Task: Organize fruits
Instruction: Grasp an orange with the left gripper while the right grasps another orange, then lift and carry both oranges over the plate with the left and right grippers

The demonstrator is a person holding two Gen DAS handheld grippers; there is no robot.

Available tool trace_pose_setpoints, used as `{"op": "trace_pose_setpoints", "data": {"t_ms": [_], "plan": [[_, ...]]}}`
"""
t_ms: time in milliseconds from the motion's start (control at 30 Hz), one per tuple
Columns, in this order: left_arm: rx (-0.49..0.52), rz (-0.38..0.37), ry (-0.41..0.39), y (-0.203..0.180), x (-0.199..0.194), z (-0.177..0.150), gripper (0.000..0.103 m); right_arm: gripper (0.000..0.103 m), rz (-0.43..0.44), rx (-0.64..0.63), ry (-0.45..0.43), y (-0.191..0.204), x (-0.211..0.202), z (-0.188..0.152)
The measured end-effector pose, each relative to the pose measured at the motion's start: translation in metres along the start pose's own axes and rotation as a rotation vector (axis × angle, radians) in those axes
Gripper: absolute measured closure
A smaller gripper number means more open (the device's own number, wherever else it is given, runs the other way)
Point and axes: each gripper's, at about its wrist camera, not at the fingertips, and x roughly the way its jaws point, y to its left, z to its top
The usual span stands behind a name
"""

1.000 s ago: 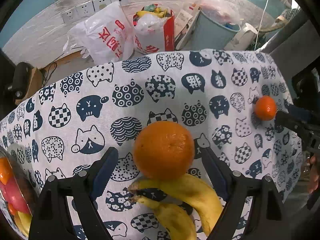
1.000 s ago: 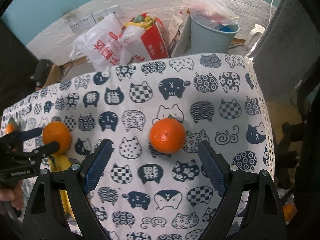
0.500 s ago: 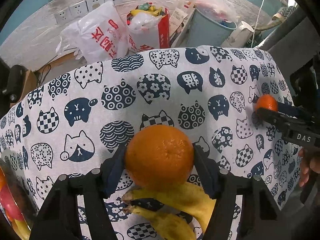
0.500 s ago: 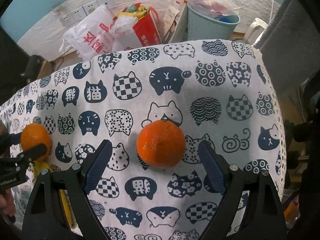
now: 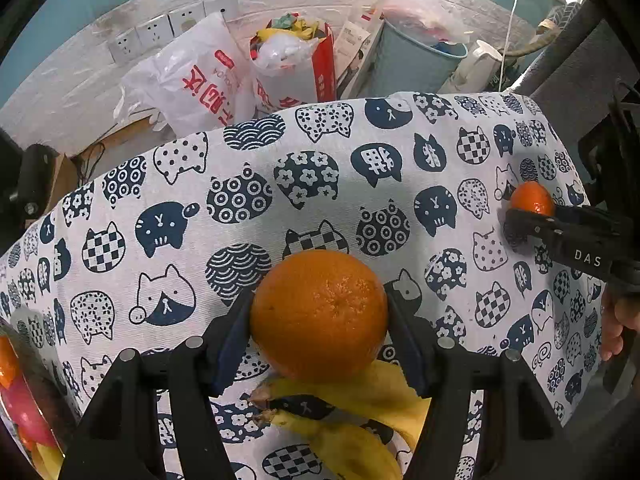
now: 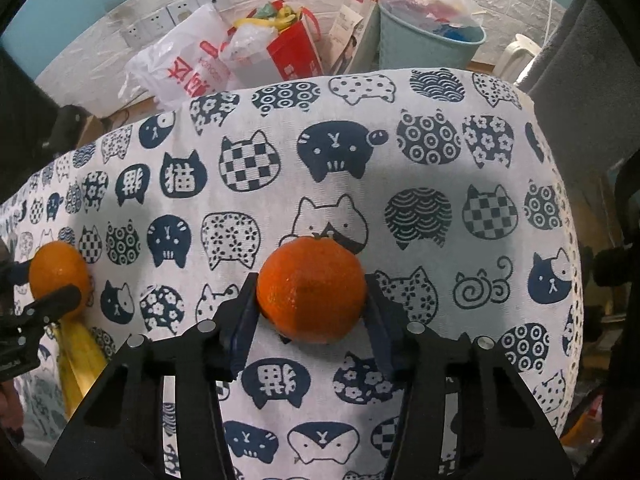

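Low in the left wrist view, the left gripper has its blue pads pressed on both flanks of the large orange, which sits just above the bananas. Centre-low in the right wrist view, the right gripper is likewise clamped on the smaller mandarin over the cat-print cloth. Lifting well likely means rising straight, squeezing gently, and clearing the bananas. Bags and a bin stand beyond.
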Motion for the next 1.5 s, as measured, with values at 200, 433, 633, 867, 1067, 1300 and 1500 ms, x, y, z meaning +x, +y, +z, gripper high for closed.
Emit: {"op": "trace_pose_setpoints", "data": {"t_ms": [200, 433, 633, 867, 1067, 1300, 1500], "plan": [[-0.006, 0.001, -0.016, 0.002, -0.011, -0.003, 0.036, 0.054, -0.001, -0.022, -0.032, 0.01, -0.012, -0.002], [-0.013, -0.016, -0.059, 0.006, -0.039, -0.011, 0.036, 0.054, 0.017, -0.08, -0.099, 0.034, -0.04, 0.003], [-0.027, -0.016, -0.099, 0.013, -0.065, -0.017, 0.036, 0.054, 0.059, -0.132, -0.163, 0.063, -0.071, 0.003], [-0.044, -0.022, -0.143, 0.024, -0.097, -0.029, 0.036, 0.054, 0.114, -0.19, -0.219, 0.094, -0.106, -0.003], [-0.054, -0.019, -0.184, 0.035, -0.125, -0.04, 0.036, 0.054, 0.149, -0.244, -0.253, 0.116, -0.132, -0.012], [-0.076, -0.011, -0.223, 0.052, -0.155, -0.059, 0.036, 0.054, 0.191, -0.29, -0.285, 0.138, -0.157, -0.02], [-0.096, -0.003, -0.245, 0.071, -0.175, -0.079, 0.036, 0.054, 0.219, -0.334, -0.303, 0.159, -0.17, -0.026]]}}
